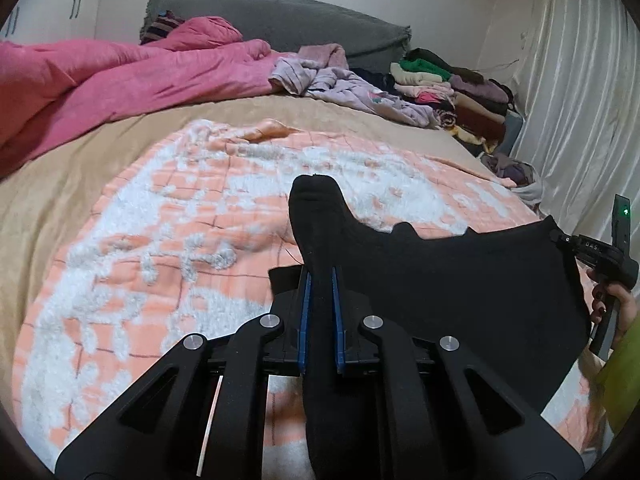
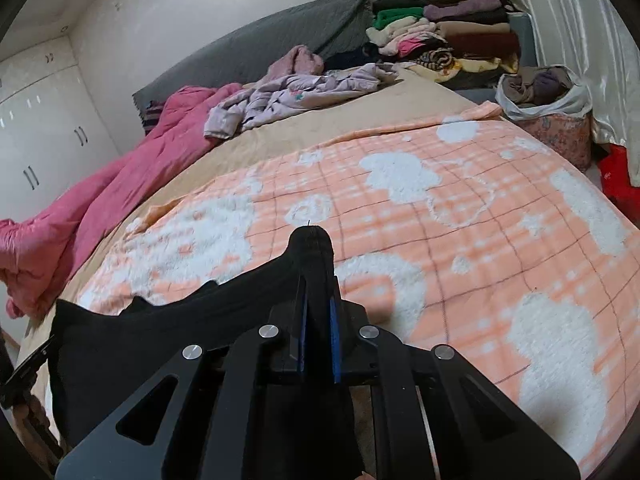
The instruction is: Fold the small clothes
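Note:
A small black garment [image 1: 460, 280] hangs stretched between my two grippers over the orange-and-white blanket [image 1: 160, 220]. My left gripper [image 1: 319, 276] is shut on one corner of it, and the pinched cloth sticks up past the blue pads [image 1: 306, 312]. In the right wrist view, my right gripper [image 2: 317, 284] is shut on the other corner of the black garment [image 2: 140, 340], which spreads away to the left. At the right edge of the left wrist view, the right gripper's body [image 1: 592, 252] shows, held by a hand [image 1: 616, 304].
A pink duvet [image 1: 100, 84] lies bunched at the far left of the bed. A lilac garment [image 1: 352, 88] lies crumpled near the grey headboard [image 1: 280, 20]. Stacked folded clothes [image 2: 448, 40] fill the far corner. A bag of clothes [image 2: 544, 96] stands by the white curtain [image 1: 580, 80].

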### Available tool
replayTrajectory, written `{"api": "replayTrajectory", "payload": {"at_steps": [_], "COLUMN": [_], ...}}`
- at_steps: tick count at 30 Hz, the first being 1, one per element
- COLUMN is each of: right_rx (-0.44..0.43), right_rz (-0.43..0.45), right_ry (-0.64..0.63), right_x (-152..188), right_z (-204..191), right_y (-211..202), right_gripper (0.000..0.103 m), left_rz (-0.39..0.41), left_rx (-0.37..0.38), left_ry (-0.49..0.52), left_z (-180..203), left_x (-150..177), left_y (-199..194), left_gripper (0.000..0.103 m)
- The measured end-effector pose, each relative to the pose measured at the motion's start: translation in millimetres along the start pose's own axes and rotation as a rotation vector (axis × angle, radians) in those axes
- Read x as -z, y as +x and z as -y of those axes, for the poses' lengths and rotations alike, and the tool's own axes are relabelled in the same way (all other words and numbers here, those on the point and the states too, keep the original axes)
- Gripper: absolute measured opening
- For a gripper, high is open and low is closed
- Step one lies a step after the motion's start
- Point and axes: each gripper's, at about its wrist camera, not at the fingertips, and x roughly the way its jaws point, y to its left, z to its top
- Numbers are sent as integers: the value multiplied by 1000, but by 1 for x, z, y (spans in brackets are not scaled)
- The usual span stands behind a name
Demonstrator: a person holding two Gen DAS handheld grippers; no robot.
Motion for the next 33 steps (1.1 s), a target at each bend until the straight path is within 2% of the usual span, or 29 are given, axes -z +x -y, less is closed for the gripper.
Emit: {"api": "replayTrajectory", "payload": {"at_steps": [3, 6, 9, 10, 13, 15, 17, 19, 22, 27, 33], "right_rx": [33, 90, 136, 143, 174, 150, 136, 124, 98, 81, 52], "right_rz": [-39, -106, -130, -126, -120, -114, -113, -110, -112, -125, -129], "right_ry": [25, 32, 22, 21, 25, 37, 29, 11, -25, -78, -33], "right_x": [5, 18, 27, 27, 31, 36, 44, 49, 59, 77, 91], "right_z": [7, 9, 7, 6, 6, 7, 5, 1, -6, -15, -7], "right_y": [16, 36, 41, 39, 31, 24, 14, 5, -8, -24, -34], "right_gripper": [8, 9, 12, 16, 43, 44, 47, 50, 56, 59, 60], "left_rz": [-31, -105, -125, -122, -133, -137, -139, -135, -137, -136, -133], "left_rx": [-25, -38, -38, -41, -52, -60, -64, -69, -70, -72, -86], "left_ry": [-16, -26, -34, -35, -35, -28, -22, -18, -19, -16, -17], "left_z": [-6, -12, -13, -14, -12, -10, -7, -4, -2, 4, 5], "left_x": [4, 13, 17, 16, 15, 17, 16, 16, 16, 16, 18], "left_y": [12, 30, 34, 32, 28, 27, 24, 20, 17, 7, -5], "left_gripper": [3, 4, 8, 9, 12, 14, 23, 28, 31, 36, 37]}}
